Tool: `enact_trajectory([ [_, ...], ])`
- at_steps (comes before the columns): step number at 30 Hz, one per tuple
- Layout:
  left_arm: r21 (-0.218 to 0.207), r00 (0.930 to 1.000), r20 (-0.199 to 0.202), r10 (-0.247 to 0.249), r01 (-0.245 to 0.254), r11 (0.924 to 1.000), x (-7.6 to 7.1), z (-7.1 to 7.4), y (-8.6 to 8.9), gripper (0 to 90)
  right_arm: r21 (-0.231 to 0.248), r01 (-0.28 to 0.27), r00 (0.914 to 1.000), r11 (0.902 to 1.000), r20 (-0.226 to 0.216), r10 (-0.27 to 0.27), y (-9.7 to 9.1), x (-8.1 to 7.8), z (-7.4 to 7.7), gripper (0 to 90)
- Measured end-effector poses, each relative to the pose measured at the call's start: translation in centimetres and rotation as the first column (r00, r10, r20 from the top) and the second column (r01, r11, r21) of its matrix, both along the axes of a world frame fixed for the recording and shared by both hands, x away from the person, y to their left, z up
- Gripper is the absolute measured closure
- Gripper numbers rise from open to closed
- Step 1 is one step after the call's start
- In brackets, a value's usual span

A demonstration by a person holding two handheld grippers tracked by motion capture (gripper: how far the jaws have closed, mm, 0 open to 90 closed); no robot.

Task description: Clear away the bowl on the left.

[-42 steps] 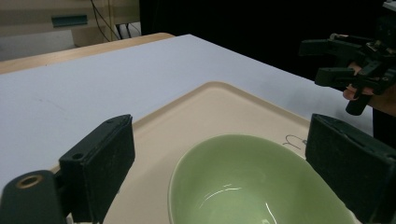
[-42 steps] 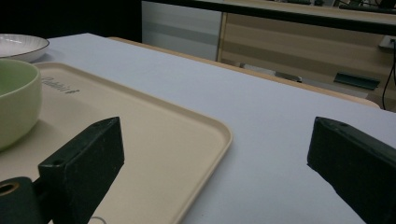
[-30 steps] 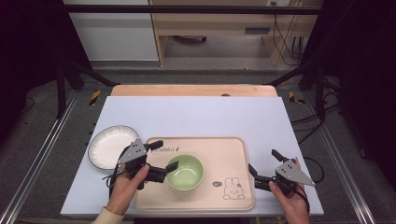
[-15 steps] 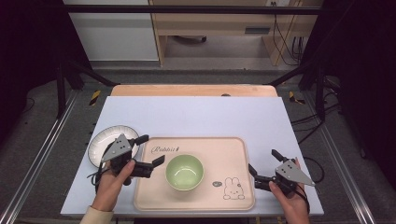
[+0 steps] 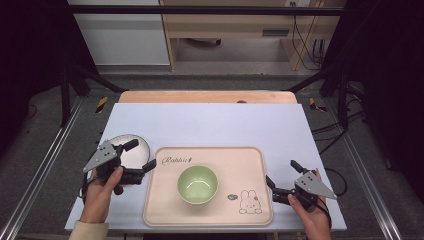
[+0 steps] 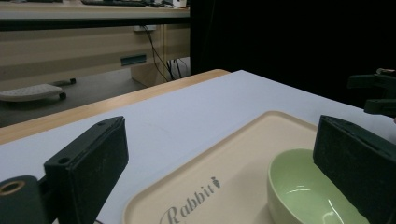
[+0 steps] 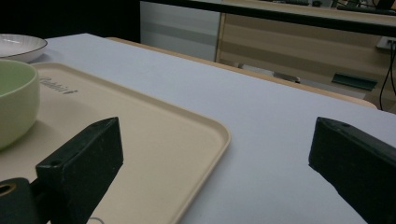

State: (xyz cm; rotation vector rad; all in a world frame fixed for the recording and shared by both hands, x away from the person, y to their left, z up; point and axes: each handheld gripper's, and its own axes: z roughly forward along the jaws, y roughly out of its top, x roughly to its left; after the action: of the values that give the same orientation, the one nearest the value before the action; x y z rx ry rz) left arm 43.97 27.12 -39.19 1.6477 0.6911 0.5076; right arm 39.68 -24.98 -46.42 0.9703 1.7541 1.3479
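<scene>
A light green bowl (image 5: 198,184) stands in the middle of a beige tray (image 5: 165,210) printed with "Rabbit" and a rabbit drawing. My left gripper (image 5: 141,154) is open at the tray's left edge, partly over a white plate (image 5: 131,137). In the left gripper view the bowl (image 6: 308,196) lies ahead past the wide-apart jaws of that gripper (image 6: 224,161). My right gripper (image 5: 282,172) is open on the table just right of the tray, holding nothing. In the right gripper view the tray (image 7: 154,135) and bowl (image 7: 16,102) lie to the left of that gripper (image 7: 215,158).
The white table (image 5: 210,125) stretches bare behind the tray, with a wooden strip (image 5: 205,96) along its far edge. Metal frame rails (image 5: 45,165) run along both sides. The white plate (image 7: 21,45) lies beyond the bowl in the right gripper view.
My left gripper has drawn back leftward from the bowl's rim, off the tray and over the white plate. The bowl stays on the tray. The right gripper has not moved.
</scene>
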Motion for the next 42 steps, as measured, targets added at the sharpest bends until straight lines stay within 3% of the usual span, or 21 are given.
enact_trajectory([
  [15,0.002,0.9979,0.008,0.064,-0.064,0.9979,0.1,-0.3,2.8,3.4,0.001,0.001,1.0000,1.0000,-0.002,-0.001,0.0,0.0,0.0,3.2],
  [22,-0.017,0.9954,0.006,0.096,-0.096,0.9953,-0.2,-0.4,4.3,3.4,-0.002,0.000,1.0000,1.0000,0.000,0.000,0.0,0.0,0.0,3.2],
  [29,0.003,0.9913,-0.003,0.132,-0.132,0.9913,-0.1,-1.0,5.4,3.6,-0.006,-0.003,1.0000,1.0000,-0.001,0.003,0.1,0.0,0.0,3.4],
  [32,-0.026,0.9921,0.000,0.126,-0.125,0.9917,0.0,-1.4,5.7,3.5,-0.009,-0.004,1.0000,1.0000,-0.002,0.004,0.1,0.0,0.0,3.5],
  [37,-0.007,0.9905,-0.015,0.137,-0.137,0.9905,0.2,-2.1,6.1,3.6,-0.007,-0.003,1.0000,1.0000,-0.003,0.003,0.1,0.0,-0.1,3.6],
  [40,0.027,0.9876,-0.032,0.154,-0.153,0.9879,0.4,-2.7,6.1,3.9,-0.009,-0.006,1.0000,0.9999,-0.007,0.006,0.1,0.0,-0.1,3.7],
  [42,0.024,0.9874,-0.038,0.154,-0.153,0.9879,0.5,-2.8,6.0,3.9,-0.009,-0.006,1.0000,0.9999,-0.006,0.006,0.1,0.0,-0.1,3.7],
])
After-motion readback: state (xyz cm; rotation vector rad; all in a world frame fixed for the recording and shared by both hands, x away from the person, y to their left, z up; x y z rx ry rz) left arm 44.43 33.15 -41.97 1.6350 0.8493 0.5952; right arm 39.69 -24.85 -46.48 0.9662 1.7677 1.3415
